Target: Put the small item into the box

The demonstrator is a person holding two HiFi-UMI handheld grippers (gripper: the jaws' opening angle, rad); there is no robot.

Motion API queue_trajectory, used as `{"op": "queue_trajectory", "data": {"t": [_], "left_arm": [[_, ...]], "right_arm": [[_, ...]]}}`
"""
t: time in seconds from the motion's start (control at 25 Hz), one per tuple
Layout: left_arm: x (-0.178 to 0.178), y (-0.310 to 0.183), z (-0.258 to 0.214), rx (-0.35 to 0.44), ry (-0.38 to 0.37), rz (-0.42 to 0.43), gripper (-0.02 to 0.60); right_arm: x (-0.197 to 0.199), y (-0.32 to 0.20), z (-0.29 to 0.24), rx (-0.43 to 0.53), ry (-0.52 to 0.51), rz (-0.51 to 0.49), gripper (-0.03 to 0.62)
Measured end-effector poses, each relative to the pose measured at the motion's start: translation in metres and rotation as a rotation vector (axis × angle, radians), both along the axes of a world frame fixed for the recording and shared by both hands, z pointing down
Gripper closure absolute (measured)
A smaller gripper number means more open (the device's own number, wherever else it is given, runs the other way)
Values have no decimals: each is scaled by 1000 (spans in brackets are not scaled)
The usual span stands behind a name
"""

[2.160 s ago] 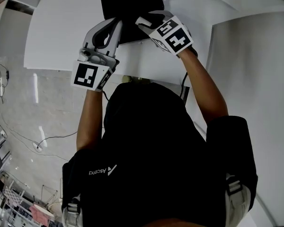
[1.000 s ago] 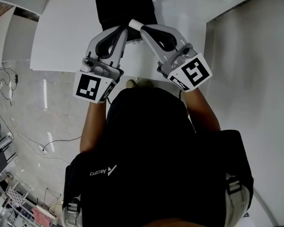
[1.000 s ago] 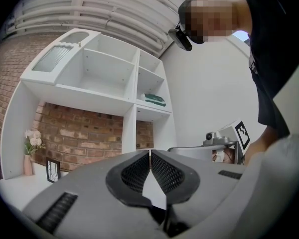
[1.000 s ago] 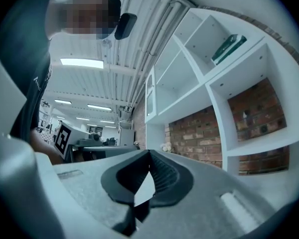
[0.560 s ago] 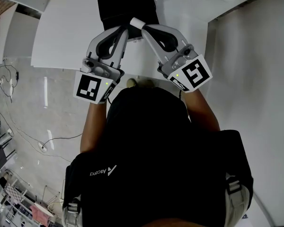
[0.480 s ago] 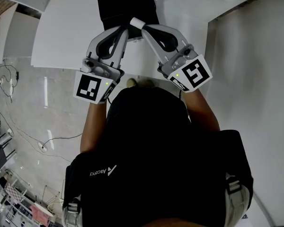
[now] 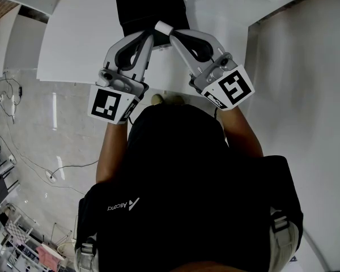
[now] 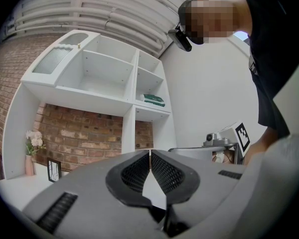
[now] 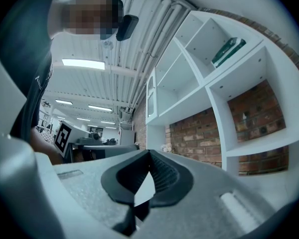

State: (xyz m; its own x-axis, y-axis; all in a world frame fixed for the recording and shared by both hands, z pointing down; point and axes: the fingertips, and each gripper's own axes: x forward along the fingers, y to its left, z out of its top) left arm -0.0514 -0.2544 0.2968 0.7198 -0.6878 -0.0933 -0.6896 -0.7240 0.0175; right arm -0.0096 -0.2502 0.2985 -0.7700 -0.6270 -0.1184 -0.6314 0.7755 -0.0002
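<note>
Hardly anything has shifted in the last second: the small white item (image 7: 162,28) sits at the tip of the right tool (image 7: 170,34), over the lower edge of the black box (image 7: 150,4) at top centre. Since that tool and the left tool (image 7: 148,37) both have their jaws together with nothing showing between them, the item may be barely caught and could drop onto the bench (image 7: 79,38) short of the box.

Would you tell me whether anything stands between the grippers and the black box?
Nothing visible does. The left gripper and right gripper, both shut and empty, point at the box on the white table, with their tips over its near edge.
</note>
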Motion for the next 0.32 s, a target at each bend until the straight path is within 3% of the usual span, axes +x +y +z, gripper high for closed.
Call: {"op": "queue_trajectory", "data": {"t": [0.32], "left_arm": [[0,-1,-4,2,13,1,574]], "right_arm": [[-1,-1,-2,-1,1,0,592]]}}
